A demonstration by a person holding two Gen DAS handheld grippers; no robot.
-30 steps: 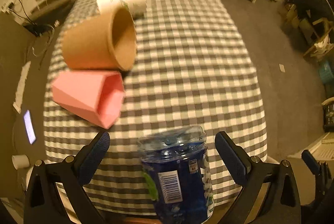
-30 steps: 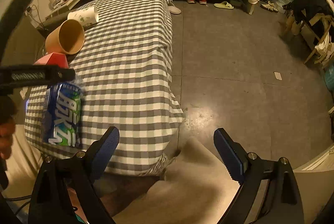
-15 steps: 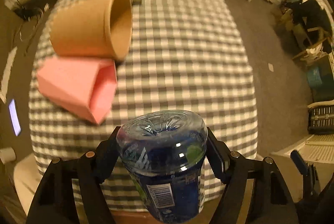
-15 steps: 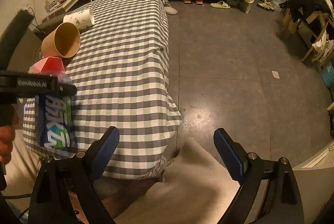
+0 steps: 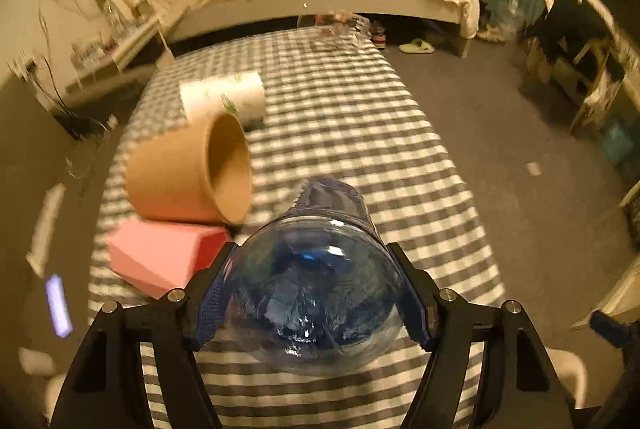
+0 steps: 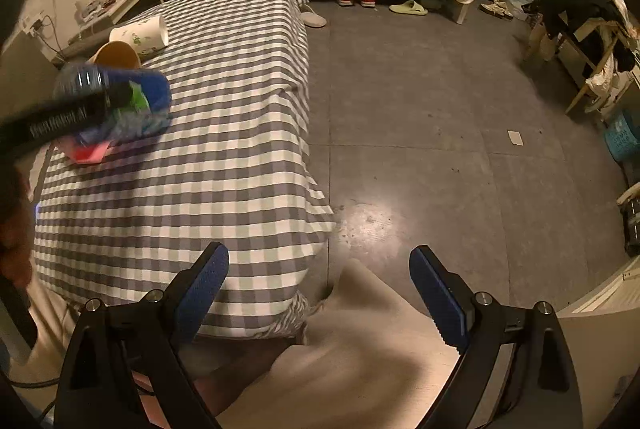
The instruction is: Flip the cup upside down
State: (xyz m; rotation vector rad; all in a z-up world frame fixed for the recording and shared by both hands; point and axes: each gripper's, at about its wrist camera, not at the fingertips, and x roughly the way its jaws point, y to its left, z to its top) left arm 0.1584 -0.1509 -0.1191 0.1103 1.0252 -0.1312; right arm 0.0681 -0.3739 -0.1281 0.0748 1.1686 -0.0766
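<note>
Since the earlier frames my left tongs (image 5: 314,293) have closed on the blue cup (image 5: 316,293) and tipped it away from upright.

Left view: the cup's clear rounded base faces my camera, clamped between both pads, its labelled body pointing out over the checked bench (image 5: 360,133). Right view shows the same cup (image 6: 120,101) lying near level in the air, above the pink box (image 6: 86,153) and clear of the cloth. My right tongs (image 6: 318,279) stand apart and empty over the bench's near edge. Brown cup (image 5: 188,177) and white cup (image 5: 222,99) lie on their sides, beside the pink box (image 5: 160,259). My judgement: the flip is roughly half made; further rotation and a set-down mouth-first remain. Motion blur prevents confirming grip security.
</note>
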